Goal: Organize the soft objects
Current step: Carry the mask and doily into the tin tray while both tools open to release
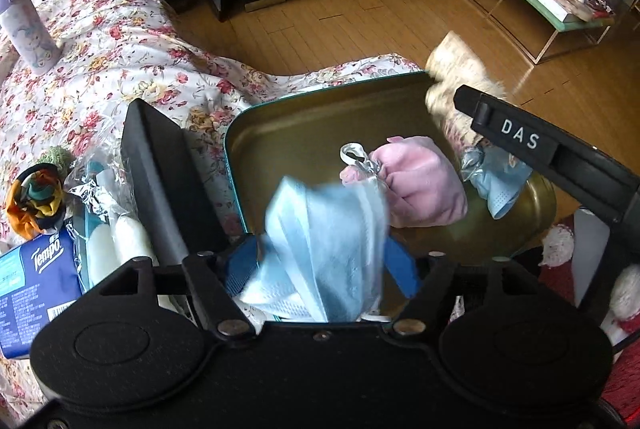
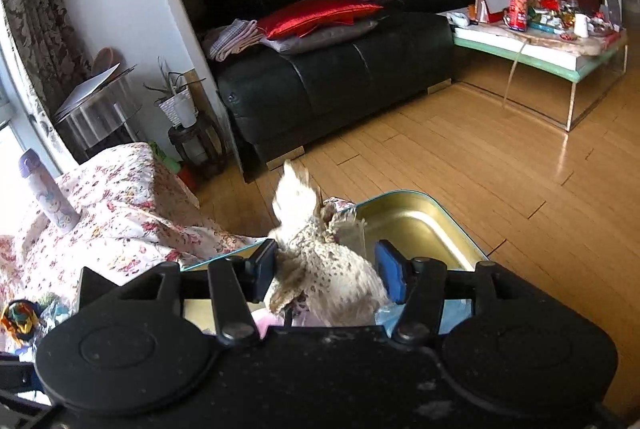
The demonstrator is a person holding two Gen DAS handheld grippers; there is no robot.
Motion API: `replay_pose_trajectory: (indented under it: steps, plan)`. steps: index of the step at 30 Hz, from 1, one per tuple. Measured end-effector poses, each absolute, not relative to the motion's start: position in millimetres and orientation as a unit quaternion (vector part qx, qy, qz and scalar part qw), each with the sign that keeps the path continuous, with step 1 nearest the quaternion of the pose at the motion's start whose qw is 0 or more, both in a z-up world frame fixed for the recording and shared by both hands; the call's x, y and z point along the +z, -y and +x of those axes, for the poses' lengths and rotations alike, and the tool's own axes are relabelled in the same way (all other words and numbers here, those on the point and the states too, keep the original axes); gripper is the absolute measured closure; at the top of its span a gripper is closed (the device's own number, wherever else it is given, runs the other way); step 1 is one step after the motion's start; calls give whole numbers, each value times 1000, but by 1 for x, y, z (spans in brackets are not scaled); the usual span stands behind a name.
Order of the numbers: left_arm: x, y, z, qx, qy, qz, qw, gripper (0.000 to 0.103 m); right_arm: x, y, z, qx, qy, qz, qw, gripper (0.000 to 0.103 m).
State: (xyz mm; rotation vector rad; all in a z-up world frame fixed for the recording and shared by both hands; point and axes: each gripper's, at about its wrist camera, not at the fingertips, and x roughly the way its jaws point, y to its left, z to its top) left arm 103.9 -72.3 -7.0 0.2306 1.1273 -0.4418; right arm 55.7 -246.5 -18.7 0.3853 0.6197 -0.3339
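Note:
An open gold-lined tin (image 1: 304,117) sits on the floral cloth, and a pink soft item (image 1: 424,185) and a bagged blue mask (image 1: 500,185) lie inside it. My left gripper (image 1: 320,265) hangs over the tin's near edge. A light blue face mask (image 1: 320,229), blurred, lies loose between its blue pads, which stand apart from it on the right side. The right gripper (image 2: 328,267) is over the tin (image 2: 420,225) at its far right corner. It is shut on a beige spotted furry item (image 2: 316,261) that sticks up past the pads. One of its fingers (image 1: 520,137) shows in the left wrist view.
Left of the tin stands a dark flat panel (image 1: 160,169). Beyond it lie a plastic bag of white items (image 1: 108,229), a Tempo tissue pack (image 1: 36,269) and a coloured scrunchie (image 1: 34,201). A lilac bottle (image 1: 28,25) stands on the floral cloth (image 1: 140,49). Past the cloth's edge is wooden floor (image 2: 440,149).

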Motion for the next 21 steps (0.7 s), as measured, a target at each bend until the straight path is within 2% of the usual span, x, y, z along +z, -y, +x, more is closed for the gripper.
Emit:
replay_pose_trajectory:
  steps: [2,21]
  plan:
    - [-8,71,107,-208,-531,104,815,31,-19,247,56,-164,-299,191,920,47]
    - [-5,37,106,-200,-539,66,816,29,-20,233,61,-162,-301,152,927,34]
